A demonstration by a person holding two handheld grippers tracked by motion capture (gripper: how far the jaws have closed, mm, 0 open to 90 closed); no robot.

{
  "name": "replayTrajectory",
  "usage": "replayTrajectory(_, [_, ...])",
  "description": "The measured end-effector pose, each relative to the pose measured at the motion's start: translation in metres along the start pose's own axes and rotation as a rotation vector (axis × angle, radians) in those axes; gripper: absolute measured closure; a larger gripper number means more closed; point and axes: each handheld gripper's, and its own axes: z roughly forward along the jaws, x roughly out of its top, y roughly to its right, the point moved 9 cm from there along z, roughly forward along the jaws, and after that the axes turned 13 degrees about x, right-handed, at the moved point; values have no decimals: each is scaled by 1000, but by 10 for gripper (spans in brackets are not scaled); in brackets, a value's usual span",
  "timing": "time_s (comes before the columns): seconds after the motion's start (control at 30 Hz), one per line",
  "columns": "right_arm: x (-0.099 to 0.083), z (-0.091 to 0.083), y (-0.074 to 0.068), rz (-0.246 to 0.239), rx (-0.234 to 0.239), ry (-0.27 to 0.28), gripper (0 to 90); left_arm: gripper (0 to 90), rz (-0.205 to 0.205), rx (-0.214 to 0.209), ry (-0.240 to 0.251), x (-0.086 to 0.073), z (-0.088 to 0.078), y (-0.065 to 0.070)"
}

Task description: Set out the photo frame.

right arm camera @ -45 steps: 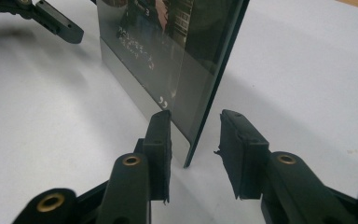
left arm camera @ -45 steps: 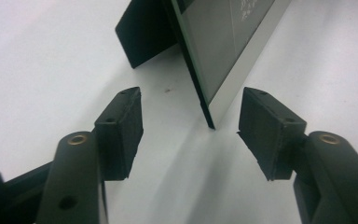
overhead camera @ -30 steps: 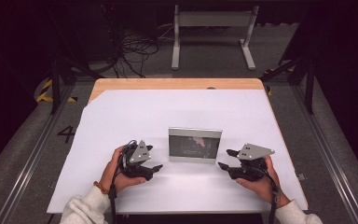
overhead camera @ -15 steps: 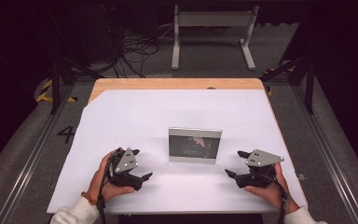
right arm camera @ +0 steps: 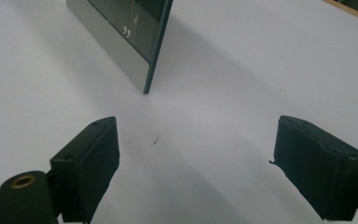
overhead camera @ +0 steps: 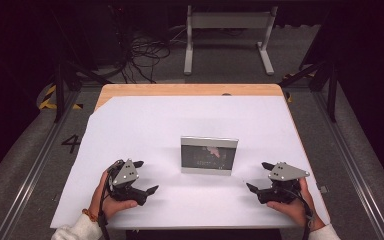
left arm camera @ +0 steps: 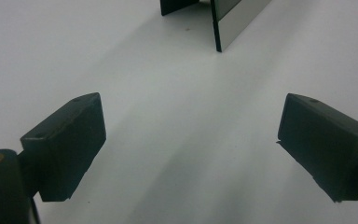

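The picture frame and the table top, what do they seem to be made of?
The picture frame looks like brushed silver metal or metal-look plastic: a matt grey border, thin dark edge, with a glossy dark pane that is probably glass. The table top seems to be light wood at its far edge, covered by a matt white sheet, paper or plastic.

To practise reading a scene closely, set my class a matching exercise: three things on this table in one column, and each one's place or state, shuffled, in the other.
Things:
1. left gripper
2. right gripper
3. picture frame

Places or states:
A. stands upright in the middle of the white table
B. jaws open, right of the frame
C. jaws open, left of the frame

Pairs: 1-C, 2-B, 3-A
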Motion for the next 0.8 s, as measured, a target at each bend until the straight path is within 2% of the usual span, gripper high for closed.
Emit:
replayTrajectory(0.33, [-1,4,-2,-7,10,-6,147,84,-1,-4,-8,0,3,1])
replayTrajectory(0.8, [-1,6,-1,-10,10,-13,144,86,21,0,-25,-1,6,2])
